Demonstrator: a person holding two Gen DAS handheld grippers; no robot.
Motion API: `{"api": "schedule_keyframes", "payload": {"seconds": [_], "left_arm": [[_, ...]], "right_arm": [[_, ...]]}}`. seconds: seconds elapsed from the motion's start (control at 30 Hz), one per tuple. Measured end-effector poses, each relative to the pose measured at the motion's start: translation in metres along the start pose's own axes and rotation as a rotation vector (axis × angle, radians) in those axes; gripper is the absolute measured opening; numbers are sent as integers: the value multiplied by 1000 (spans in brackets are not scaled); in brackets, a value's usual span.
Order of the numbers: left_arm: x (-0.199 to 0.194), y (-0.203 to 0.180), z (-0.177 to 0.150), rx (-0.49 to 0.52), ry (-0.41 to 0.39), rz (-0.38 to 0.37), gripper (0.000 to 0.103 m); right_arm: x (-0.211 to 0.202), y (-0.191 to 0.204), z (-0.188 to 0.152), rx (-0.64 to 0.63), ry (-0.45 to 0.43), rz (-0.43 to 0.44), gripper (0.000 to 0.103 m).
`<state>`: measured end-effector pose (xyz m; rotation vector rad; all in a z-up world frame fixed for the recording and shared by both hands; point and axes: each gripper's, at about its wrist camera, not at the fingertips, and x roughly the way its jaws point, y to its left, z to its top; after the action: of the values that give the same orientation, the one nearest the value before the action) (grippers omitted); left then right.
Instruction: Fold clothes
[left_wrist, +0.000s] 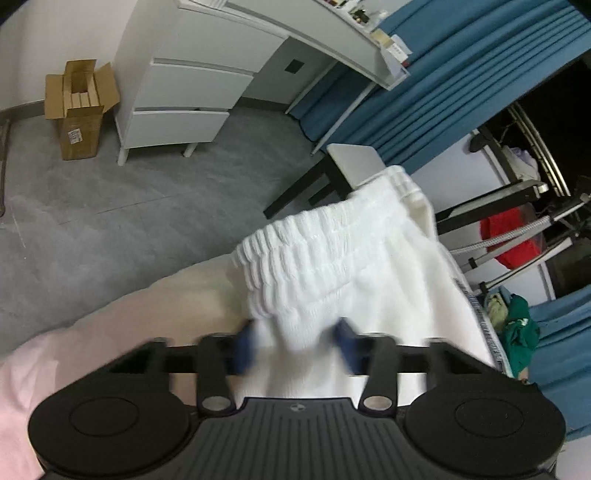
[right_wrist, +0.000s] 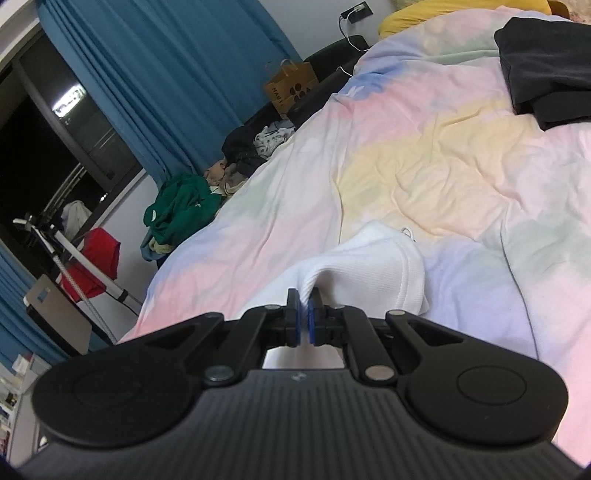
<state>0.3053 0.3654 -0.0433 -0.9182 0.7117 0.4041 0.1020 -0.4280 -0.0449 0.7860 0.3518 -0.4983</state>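
right wrist view is filled mostly by the bed (right_wrist: 424, 155), its pastel cover wrinkled and bare around the middle. every place below is given against that bed. a black garment (right_wrist: 543, 74) lies at its far end, and a green heap (right_wrist: 181, 218) is piled just off its far side.

the shorts (right_wrist: 369, 258), white with an elastic waistband (left_wrist: 325, 243), are at the near edge of the bed: one part rests on the cover, the rest is lifted and bunched.

the right gripper (right_wrist: 304, 314) is clenched on a pinch of the shorts' fabric, pads almost meeting with cloth between them. the left gripper (left_wrist: 295, 343) is over the same near edge, its fingers spread wide with white cloth lying between them; they are blurred and press nothing that i can see, so i read it as released.

one scene fits two stages: the shorts being drawn out flat, or a half being carried over in a fold.

either way, to do it well, i judge the left should close on one layer at the waistband corner, not a bunch. hold the cloth taut between both grippers, level over the bed. lower onto the bare middle, well apart from the black garment.
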Motion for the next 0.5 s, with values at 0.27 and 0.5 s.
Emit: {"api": "schedule_keyframes", "payload": {"seconds": [0.27,0.5], "left_arm": [[-108,-29,26,-8,-20,-72,5],[-223,4,43,-83,16,-103,5]], "right_arm": [[-13,-8,16,34,-61,53,7],[-27,-21,28,80,-113,83,7]]}}
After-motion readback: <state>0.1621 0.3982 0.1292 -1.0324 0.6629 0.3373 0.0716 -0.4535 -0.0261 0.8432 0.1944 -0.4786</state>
